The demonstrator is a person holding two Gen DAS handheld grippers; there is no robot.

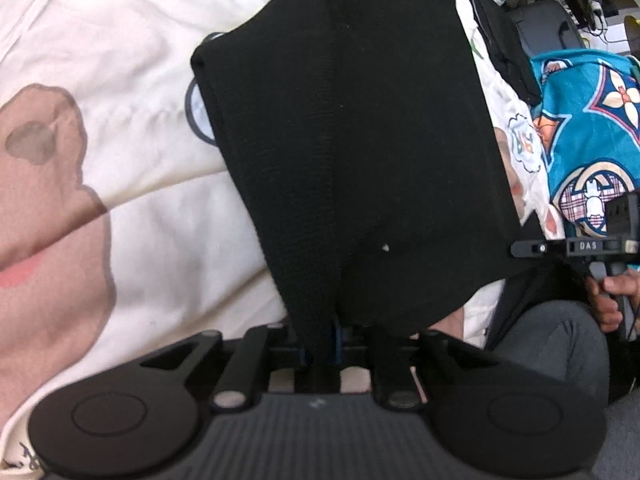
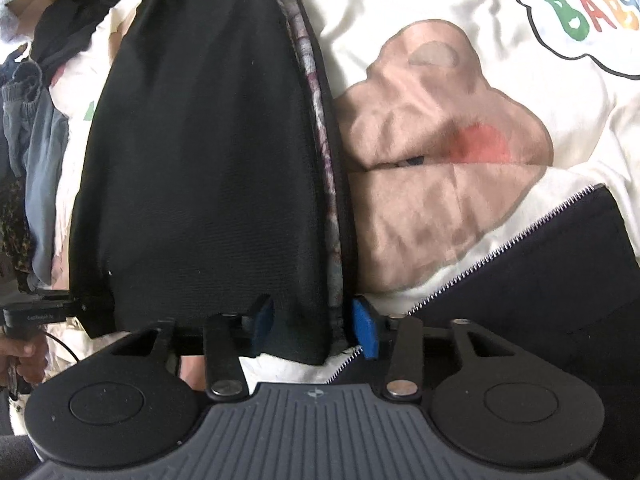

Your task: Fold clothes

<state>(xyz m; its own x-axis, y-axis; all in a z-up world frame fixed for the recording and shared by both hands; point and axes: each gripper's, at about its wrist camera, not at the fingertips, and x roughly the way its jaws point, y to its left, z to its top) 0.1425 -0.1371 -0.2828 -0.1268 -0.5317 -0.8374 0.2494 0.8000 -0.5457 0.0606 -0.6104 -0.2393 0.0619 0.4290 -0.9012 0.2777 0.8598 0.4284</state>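
Note:
A black garment [image 1: 352,140] lies folded in a long strip on a cream cartoon-print sheet [image 1: 120,40]. In the left wrist view, my left gripper [image 1: 320,346] has its blue pads nearly together on the near hem. In the right wrist view, the same black garment [image 2: 200,160] shows a patterned lining along its right edge. My right gripper [image 2: 314,326] stands open, its blue pads [image 2: 365,330] on either side of the hem without pressing it. Each view shows the other gripper in a hand at the garment's corner: the right gripper [image 1: 536,248] and the left gripper [image 2: 40,312].
A dark zippered garment [image 2: 540,280] lies on the sheet [image 2: 440,20] to the right of my right gripper. A pile of denim and other clothes [image 2: 32,140] sits at the left. A teal patterned blanket [image 1: 592,120] and a person's grey trouser leg [image 1: 552,340] are at the right.

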